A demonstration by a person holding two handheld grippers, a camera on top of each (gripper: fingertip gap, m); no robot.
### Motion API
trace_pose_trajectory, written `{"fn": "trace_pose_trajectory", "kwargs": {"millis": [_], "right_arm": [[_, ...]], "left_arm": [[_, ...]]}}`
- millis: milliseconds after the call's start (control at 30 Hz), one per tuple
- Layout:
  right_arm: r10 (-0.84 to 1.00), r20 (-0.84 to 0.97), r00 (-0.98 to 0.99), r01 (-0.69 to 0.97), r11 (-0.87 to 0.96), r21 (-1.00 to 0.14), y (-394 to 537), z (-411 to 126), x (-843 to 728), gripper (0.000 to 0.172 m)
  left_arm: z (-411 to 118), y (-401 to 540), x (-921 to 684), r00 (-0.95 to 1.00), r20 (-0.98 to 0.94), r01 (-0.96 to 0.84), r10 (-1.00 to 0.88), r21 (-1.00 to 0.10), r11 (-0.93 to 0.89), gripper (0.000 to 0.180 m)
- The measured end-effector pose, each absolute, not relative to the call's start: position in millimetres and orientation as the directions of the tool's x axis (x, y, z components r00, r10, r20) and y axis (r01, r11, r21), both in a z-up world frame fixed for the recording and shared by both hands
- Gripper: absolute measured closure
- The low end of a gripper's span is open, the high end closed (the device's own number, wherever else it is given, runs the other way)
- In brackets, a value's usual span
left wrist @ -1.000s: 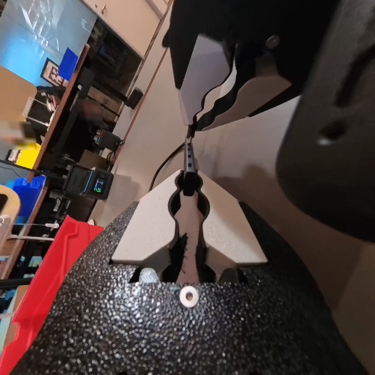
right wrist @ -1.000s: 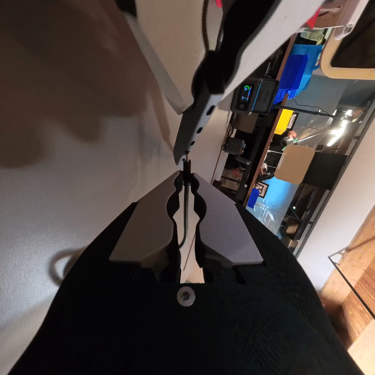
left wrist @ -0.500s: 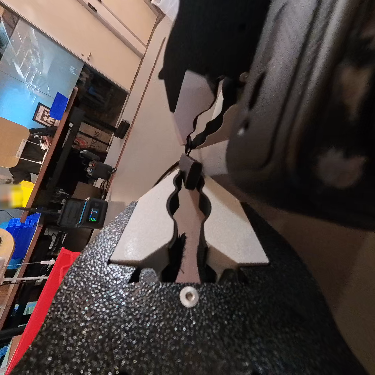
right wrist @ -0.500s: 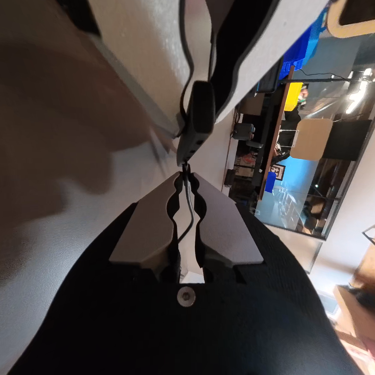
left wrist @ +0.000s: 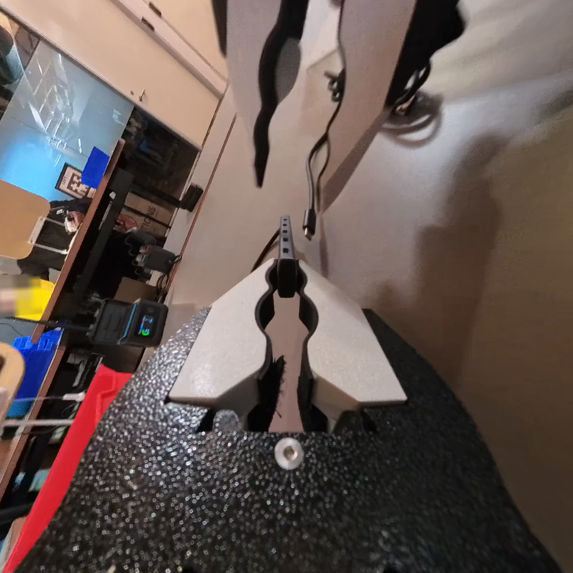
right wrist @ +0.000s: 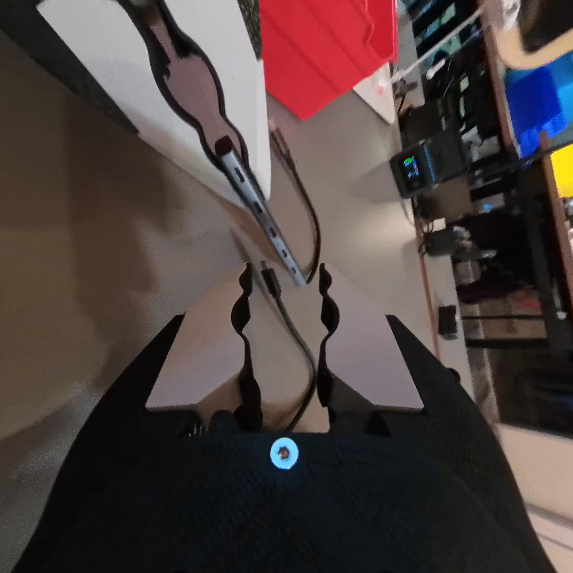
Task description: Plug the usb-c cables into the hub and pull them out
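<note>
Left gripper [left wrist: 287, 273] is closed on the hub [left wrist: 286, 235], its pale fingertips [left wrist: 248, 291] pressing both flat sides of the hub's dark rear end. Extending straight forward beyond those tips, the hub's long axis follows the finger line; its narrow edge, carrying a row of small ports, faces up toward the camera. Slim grey metal body, black cap at the gripped end.

Right gripper [right wrist: 283, 279] stands open, its jaws wide apart with wavy black pad edges. Between them lies the usb-c cable [right wrist: 294, 335], its plug [right wrist: 269, 280] touching neither pad. The plug points forward and slightly left, close beside the hub's far end [right wrist: 297, 279] but not inserted. From the left wrist view the same plug [left wrist: 309, 221] hangs just right of the hub tip, metal tongue aimed down toward the tool. The cable is thin, dark and round, curving back through the open jaws. A second dark lead [right wrist: 310, 210] loops from the hub's far end.

Beneath both tools is a smooth beige table [left wrist: 465, 279]. Left of the left gripper sit a red bin [left wrist: 77, 418] and a small black device with a lit screen [left wrist: 127, 322], well clear of the hub.
</note>
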State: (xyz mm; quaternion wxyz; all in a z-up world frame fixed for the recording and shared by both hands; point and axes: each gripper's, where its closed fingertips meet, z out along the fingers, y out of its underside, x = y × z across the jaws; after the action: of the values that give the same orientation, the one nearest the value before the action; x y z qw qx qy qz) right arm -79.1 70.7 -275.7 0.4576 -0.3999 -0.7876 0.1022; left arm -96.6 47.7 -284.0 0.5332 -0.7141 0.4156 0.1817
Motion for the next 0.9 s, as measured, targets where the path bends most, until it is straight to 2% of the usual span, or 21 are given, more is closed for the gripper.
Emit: {"fn": "trace_pose_trajectory", "kwargs": {"millis": [133,167,233,267,300,333,400,533,733,833,900], "right_arm": [[0.621,0.704,-0.345,0.516,0.752,-0.411,68,-292,-95,0.149],[0.61,0.704,-0.365,0.495,0.767,-0.408,64,-294,-96,0.161],[0.615,0.693,-0.375,0.448,0.775,-0.446,56,-292,-97,0.164],[0.62,0.683,-0.385,0.417,0.778,-0.47,51,-289,-96,0.164],[0.62,0.675,-0.4,0.37,0.783,-0.5,45,-284,-95,0.165],[0.627,0.654,-0.423,0.322,0.779,-0.539,37,-279,-94,0.165],[0.646,0.612,-0.456,0.25,0.754,-0.608,24,-269,-90,0.165],[0.66,0.551,-0.51,0.212,0.718,-0.663,15,-262,-83,0.165],[0.68,0.51,-0.527,0.234,0.693,-0.681,12,-263,-81,0.164],[0.784,0.403,-0.473,0.376,0.593,-0.712,41,-258,-73,0.141],[0.839,0.286,-0.464,0.523,0.519,-0.676,62,-271,-65,0.134]], "left_arm": [[-277,42,-78,0.588,-0.666,-0.749,-0.459,-0.663,0.003,0.173],[-275,41,-79,0.594,-0.668,-0.744,-0.449,-0.668,0.01,0.173],[-267,37,-75,0.634,-0.613,-0.675,-0.472,-0.736,0.049,0.171],[-262,35,-72,0.667,-0.561,-0.617,-0.49,-0.785,0.058,0.161],[-258,37,-74,0.706,-0.517,-0.568,-0.484,-0.822,0.05,0.127],[-256,37,-74,0.718,-0.488,-0.538,-0.496,-0.841,0.048,0.115],[-255,33,-67,0.706,-0.442,-0.49,-0.553,-0.869,0.069,0.121],[-241,20,-51,0.662,-0.399,-0.393,-0.635,-0.906,0.159,0.169],[-239,17,-50,0.647,-0.409,-0.393,-0.644,-0.902,0.178,0.172],[-239,21,-62,0.692,-0.429,-0.419,-0.58,-0.893,0.161,0.173],[-244,22,-70,0.702,-0.48,-0.478,-0.526,-0.865,0.152,0.173]]}}
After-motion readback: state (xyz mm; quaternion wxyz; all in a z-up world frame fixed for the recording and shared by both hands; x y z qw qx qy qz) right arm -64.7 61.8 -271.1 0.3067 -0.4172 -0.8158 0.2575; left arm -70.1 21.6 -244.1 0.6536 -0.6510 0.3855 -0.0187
